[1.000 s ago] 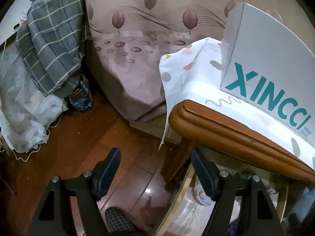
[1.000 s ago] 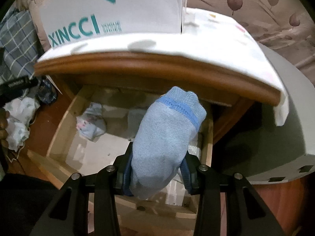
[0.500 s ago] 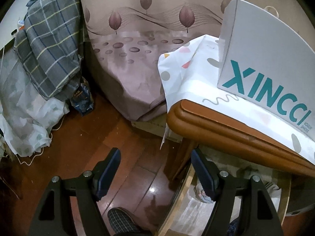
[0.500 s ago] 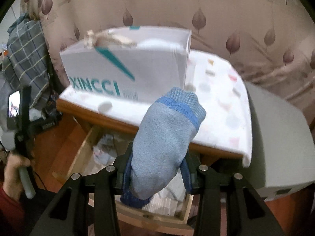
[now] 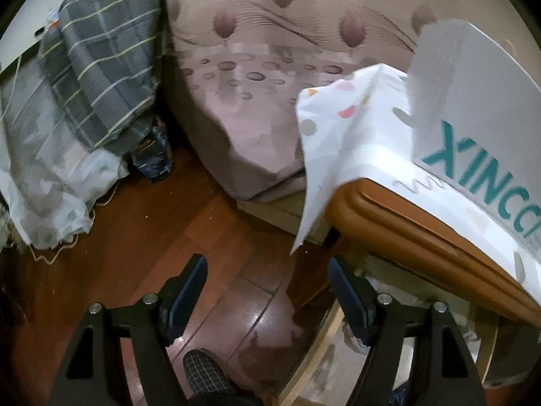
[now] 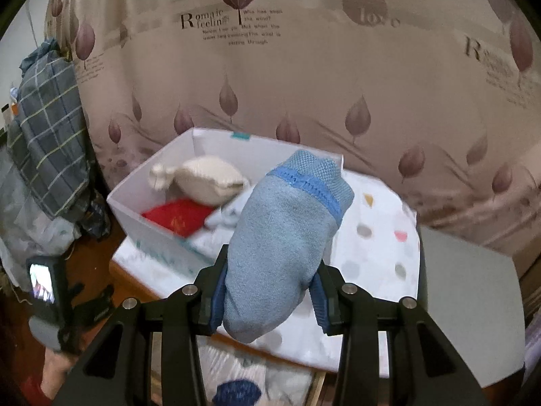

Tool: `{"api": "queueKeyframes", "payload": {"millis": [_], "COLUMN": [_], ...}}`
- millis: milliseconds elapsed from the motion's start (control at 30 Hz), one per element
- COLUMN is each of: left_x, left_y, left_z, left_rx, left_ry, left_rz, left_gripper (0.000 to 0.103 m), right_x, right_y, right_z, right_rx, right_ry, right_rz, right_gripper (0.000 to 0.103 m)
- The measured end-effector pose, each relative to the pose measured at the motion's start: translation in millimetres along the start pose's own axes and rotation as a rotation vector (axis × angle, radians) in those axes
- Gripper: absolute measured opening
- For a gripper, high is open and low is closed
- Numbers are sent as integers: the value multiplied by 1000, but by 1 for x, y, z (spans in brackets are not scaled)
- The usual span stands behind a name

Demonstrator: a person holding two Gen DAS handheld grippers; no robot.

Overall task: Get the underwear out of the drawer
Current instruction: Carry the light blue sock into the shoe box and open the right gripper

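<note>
My right gripper [image 6: 268,299] is clamped on a rolled light-blue knit garment with a brighter blue band near its top [image 6: 287,233], the underwear; both blue pads press its lower sides and the roll stands up between the fingers, tilted a little to the right. It is held in the air, above the near edge of the wooden nightstand with the rounded brown rim [image 5: 422,226]. On the nightstand lies a white cloth with pastel spots [image 6: 375,247], and on the cloth, to the far left of the held roll, sits an open white cardboard box with teal lettering [image 6: 142,216]. Inside that box I see a cream knitted bundle [image 6: 203,182] at the far side and a red folded piece [image 6: 175,216] nearer.

Below my fingers the pulled-out pale wood drawer [image 5: 318,352] shows in part, with white fabric and a dark blue item [image 6: 236,392] in it.

My left gripper [image 5: 267,299] has its jaws wide apart with nothing between them, over the glossy reddish wood floor [image 5: 135,237] just left of the nightstand. Far beyond is a bed under a mauve leaf-print cover [image 5: 257,101], and a grey plaid cloth [image 5: 101,61] is heaped at the far left.
</note>
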State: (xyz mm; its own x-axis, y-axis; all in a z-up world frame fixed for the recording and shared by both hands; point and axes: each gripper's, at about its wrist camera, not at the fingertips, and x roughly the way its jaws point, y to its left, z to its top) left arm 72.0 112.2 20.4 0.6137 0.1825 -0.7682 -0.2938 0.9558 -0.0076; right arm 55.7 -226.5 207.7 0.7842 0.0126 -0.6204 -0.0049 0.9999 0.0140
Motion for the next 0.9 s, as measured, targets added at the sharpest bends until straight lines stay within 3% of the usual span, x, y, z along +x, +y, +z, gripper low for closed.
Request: {"api": "queueKeyframes", "payload": {"millis": [333,667,900], "left_x": [9,15,17], "left_y": [28,30,31], "left_z": [1,0,-2], "left_rx": [-102,-118,-130], "left_ry": [43,69,85], "left_rz": [50,46,41], "left_gripper": [76,76,76], "right_x": [74,132,141], "right_y": [3,11,6], "right_z": [38,25,18], "right_rx": [4,2,39], "right_ry": [89,218,232], "right_rz": [-57,-87,-91], "right_gripper": [39,39,44]}}
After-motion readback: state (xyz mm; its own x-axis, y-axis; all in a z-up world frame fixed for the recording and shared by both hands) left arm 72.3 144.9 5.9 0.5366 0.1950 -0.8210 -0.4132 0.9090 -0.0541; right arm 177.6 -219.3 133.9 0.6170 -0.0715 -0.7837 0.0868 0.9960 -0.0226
